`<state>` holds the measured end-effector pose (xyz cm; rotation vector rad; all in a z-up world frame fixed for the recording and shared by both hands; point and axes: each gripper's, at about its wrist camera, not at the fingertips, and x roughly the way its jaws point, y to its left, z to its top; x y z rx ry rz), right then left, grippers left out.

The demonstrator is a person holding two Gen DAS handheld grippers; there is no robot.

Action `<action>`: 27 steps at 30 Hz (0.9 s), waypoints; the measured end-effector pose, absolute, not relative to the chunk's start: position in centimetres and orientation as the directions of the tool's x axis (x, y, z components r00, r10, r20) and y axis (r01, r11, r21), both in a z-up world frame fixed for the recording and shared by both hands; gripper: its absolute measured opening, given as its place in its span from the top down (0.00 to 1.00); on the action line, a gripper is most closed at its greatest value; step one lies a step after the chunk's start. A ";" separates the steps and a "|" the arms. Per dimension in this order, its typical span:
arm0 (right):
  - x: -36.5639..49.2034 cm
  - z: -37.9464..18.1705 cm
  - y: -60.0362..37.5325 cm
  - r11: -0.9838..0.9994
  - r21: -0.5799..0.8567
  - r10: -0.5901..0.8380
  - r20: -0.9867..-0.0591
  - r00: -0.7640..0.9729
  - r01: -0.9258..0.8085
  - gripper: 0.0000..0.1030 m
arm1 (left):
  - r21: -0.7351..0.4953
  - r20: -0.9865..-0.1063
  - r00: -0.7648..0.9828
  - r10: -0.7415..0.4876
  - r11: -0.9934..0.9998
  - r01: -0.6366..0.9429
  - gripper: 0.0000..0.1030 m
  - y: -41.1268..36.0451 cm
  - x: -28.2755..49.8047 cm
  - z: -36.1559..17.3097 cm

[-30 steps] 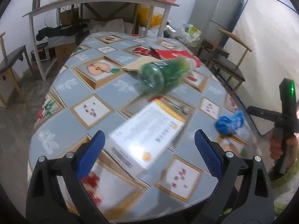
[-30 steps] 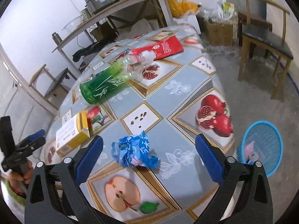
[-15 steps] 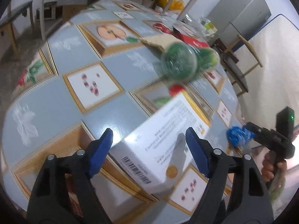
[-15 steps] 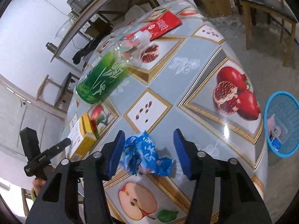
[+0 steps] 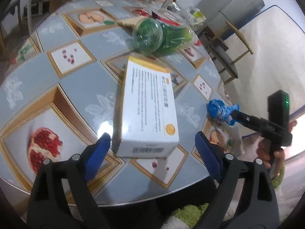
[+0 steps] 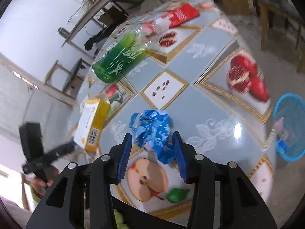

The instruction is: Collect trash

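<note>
Right gripper (image 6: pixel 152 148): its blue pads stand on both sides of the wrapper, half closed; if they already press it I cannot tell.
Blue wrapper (image 6: pixel 152 131): crumpled, on the table (image 6: pixel 213 105) near its front edge, between the right fingers.
Left gripper (image 5: pixel 150 148): fingers wide apart, holding nothing.
White box (image 5: pixel 148 106): lies flat just ahead of the left gripper, barcode end toward it, long axis pointing away to the green bottle (image 5: pixel 162 36).
Green bottle: on its side, bottom toward the box.
Blue basket (image 6: pixel 289 129): on the floor, right of the table.
</note>
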<state>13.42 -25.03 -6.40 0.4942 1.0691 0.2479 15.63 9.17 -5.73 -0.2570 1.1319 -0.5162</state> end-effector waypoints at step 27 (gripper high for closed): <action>16.2 -8.0 -19.6 0.959 0.167 0.249 -0.884 0.397 -0.230 0.47 | 0.008 -0.879 0.442 -0.178 0.922 0.386 0.19 2.4 19.9 -7.6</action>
